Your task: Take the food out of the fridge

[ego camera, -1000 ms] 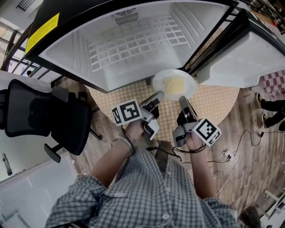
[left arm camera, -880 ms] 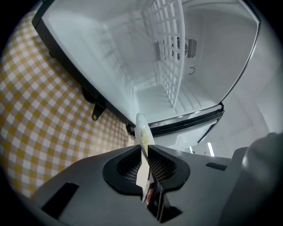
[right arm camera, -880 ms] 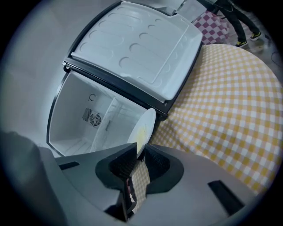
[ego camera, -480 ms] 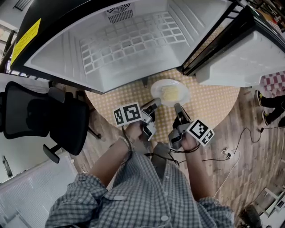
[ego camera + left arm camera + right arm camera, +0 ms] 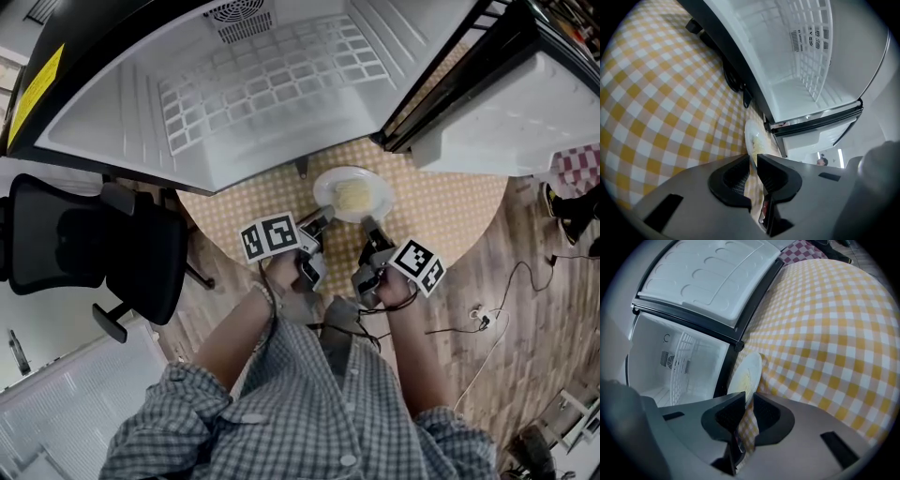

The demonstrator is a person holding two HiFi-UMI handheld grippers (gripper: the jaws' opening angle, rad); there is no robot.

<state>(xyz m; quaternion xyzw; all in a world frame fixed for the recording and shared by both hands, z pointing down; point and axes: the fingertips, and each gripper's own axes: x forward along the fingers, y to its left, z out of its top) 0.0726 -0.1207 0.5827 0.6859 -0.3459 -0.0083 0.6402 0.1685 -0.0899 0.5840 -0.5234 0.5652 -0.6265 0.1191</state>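
Seen from above, a white plate [image 5: 323, 190] of pale yellow food [image 5: 352, 196] lies on the yellow checked round table [image 5: 450, 211] just before the open fridge [image 5: 262, 84], its near rim pinched by the right gripper [image 5: 368, 228] and sitting between the narrowly parted jaws of the left gripper [image 5: 319, 223], which have just been opening.

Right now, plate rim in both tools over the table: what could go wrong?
The left tool has just been opening its jaws with the plate rim between them; if the plate isn't flat on the table yet, that side could drop and the food slide off. The right tool pinches only the thin rim, so the plate could pivot or slip there.
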